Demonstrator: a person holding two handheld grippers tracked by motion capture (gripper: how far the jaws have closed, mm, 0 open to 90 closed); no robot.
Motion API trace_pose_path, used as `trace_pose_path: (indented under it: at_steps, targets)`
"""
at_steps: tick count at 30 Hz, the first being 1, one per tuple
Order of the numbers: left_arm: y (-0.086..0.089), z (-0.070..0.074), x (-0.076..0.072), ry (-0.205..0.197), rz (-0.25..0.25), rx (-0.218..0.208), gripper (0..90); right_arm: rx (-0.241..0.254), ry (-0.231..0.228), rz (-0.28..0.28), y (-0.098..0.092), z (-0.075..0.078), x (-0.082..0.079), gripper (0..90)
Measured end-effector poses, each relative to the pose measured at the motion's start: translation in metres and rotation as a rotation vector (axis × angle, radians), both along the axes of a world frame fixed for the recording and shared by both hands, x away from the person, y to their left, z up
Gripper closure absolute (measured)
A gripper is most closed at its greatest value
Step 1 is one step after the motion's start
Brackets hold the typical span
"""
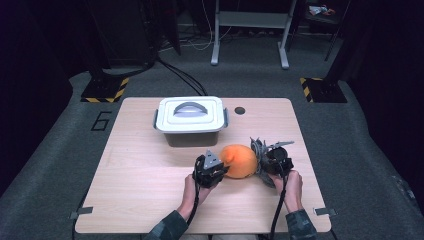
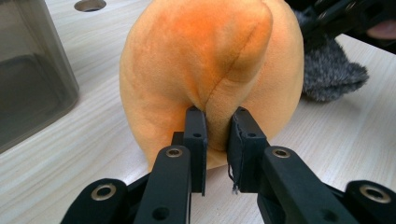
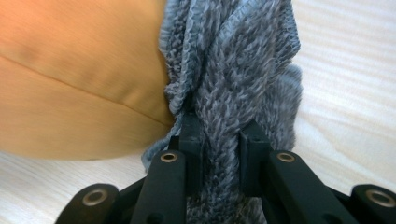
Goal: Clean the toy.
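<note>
Orange plush toy (image 1: 240, 161) sits on the wooden surface (image 1: 140, 175) between my two claws, near the front edge and in front of the lidded grey box (image 1: 190, 120). My left claw (image 1: 212, 170) is pinched shut on a fold of the plush along its seam. My right claw (image 1: 267, 162) is clamped on the fuzzy grey fabric (image 3: 233, 70), which touches the toy's right side.
</note>
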State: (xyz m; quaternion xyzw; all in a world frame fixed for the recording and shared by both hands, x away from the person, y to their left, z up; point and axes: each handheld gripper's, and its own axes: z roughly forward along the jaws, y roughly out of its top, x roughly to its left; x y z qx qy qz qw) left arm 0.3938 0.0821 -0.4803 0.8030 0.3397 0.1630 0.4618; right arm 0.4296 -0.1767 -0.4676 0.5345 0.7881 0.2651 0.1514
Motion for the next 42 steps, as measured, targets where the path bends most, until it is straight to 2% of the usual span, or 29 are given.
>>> trace_pose_path:
  at_steps: [2, 5, 9, 12, 16, 18, 20, 21, 24, 27, 32, 40, 42]
  targets:
    - [0.0, 0.0, 0.0, 0.001, -0.002, 0.003, 78.6, 0.008, 0.016, -0.013, -0.001, 0.0, -0.001, 75.4]
    - [0.0, 0.0, 0.0, 0.001, 0.006, -0.003, 78.5, 0.006, -0.021, -0.004, -0.003, 0.008, -0.005, 75.5]
    - [0.0, 0.0, -0.001, -0.001, 0.006, -0.004, 78.6, 0.018, -0.088, 0.014, -0.001, 0.032, -0.015, 75.5]
    - [0.0, 0.001, -0.001, -0.007, 0.004, 0.006, 78.6, 0.046, -0.139, 0.057, 0.01, 0.052, -0.026, 75.5]
    - [0.0, 0.001, -0.001, -0.007, 0.003, 0.006, 78.5, 0.067, -0.195, 0.133, 0.029, 0.069, -0.036, 75.4]
    - [0.0, 0.001, -0.001, -0.007, 0.004, 0.007, 78.5, 0.077, -0.207, 0.169, 0.039, 0.073, -0.039, 75.3]
    - [0.0, 0.001, -0.001, -0.001, 0.002, 0.009, 78.5, 0.06, -0.206, 0.2, 0.048, 0.072, -0.038, 75.2]
    - [0.0, 0.0, -0.001, -0.002, 0.006, 0.006, 78.5, 0.059, -0.193, 0.195, 0.052, 0.07, -0.038, 75.2]
    - [0.0, 0.0, -0.001, -0.001, 0.006, 0.0, 78.5, 0.043, -0.195, 0.196, 0.052, 0.065, -0.033, 75.3]
    - [-0.001, 0.0, -0.001, -0.007, 0.002, 0.005, 78.5, 0.054, -0.183, 0.172, 0.045, 0.062, -0.032, 75.3]
    - [0.0, 0.0, -0.001, -0.002, 0.002, 0.005, 78.5, 0.024, -0.164, 0.112, 0.029, 0.052, -0.029, 75.3]
    - [-0.001, 0.0, -0.001, -0.002, 0.003, 0.004, 78.4, -0.001, -0.083, 0.034, 0.009, 0.024, -0.016, 75.2]
    - [-0.001, 0.0, -0.001, -0.004, 0.007, 0.002, 78.4, -0.005, -0.051, 0.022, 0.007, 0.018, -0.014, 75.3]
